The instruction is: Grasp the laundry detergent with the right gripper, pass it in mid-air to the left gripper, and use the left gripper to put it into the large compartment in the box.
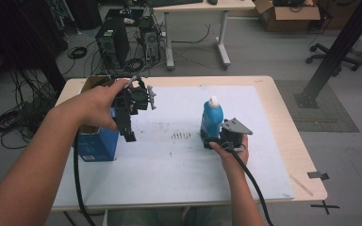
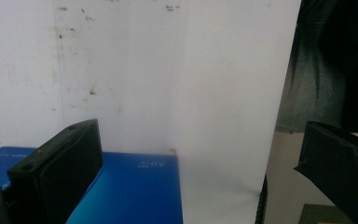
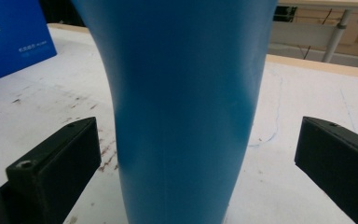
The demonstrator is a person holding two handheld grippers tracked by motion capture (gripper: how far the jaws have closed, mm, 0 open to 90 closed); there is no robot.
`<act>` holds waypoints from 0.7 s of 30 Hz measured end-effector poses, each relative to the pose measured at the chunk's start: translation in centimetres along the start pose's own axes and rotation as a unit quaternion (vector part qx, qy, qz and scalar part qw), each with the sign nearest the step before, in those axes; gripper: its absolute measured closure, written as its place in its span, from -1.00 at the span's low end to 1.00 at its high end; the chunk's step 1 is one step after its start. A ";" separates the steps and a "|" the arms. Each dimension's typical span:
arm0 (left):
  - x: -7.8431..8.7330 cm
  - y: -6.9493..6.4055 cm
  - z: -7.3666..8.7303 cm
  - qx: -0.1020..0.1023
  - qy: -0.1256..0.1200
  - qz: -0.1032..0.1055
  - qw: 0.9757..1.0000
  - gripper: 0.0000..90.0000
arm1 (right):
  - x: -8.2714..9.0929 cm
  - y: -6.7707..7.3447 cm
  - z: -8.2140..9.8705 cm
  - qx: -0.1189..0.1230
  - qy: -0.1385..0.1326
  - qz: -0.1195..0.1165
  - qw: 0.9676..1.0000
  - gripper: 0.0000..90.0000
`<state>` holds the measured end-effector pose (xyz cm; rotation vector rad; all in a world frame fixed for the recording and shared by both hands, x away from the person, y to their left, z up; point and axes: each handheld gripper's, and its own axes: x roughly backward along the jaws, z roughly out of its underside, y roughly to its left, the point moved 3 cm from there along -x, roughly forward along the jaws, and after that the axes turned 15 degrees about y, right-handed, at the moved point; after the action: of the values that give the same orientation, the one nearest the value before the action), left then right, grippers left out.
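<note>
The right hand-held gripper rests low on the desk, and the blue bottle stands upright between its jaws. In the right gripper view the blue bottle rises straight ahead, close to the camera, with a clear gap of white desk surface showing on either side between it and each black jaw. So this hand-held gripper stands wide, set around the bottle's lower body without touching it. The bottle's white cap sits at the top, above the grey plate on the gripper.

The left hand-held gripper is raised above the desk, jaws pointing downward, with nothing between them; they are spread wide in the left gripper view. Just below and beside it, toward the person's left, sits a blue box with an open cardboard top. In the left gripper view the blue box lies under the near jaw, and the white mat on the desk spreads ahead, marked with small dark specks.

The two hand-held grippers are well apart, the bottle lying off to the right of the left one.
</note>
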<state>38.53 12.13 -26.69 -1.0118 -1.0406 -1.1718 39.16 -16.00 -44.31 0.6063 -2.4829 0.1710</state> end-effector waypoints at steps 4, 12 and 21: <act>-0.1 0.0 0.1 0.000 0.002 0.001 1.000 -1.00 | -0.3 0.2 0.0 -0.005 -0.003 0.001 1.000 -1.00; -0.2 0.1 0.2 -0.002 -0.002 0.000 1.000 -1.00 | -0.8 0.4 -0.1 -0.016 -0.019 0.018 1.000 -1.00; -0.6 0.3 0.5 -0.002 -0.002 0.001 1.000 -1.00 | -1.5 0.6 -0.1 -0.019 -0.019 0.032 0.999 -1.00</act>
<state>38.71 12.73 -27.16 -1.0195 -1.0398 -1.1713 39.98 -14.86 -45.07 0.5189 -2.5385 0.1381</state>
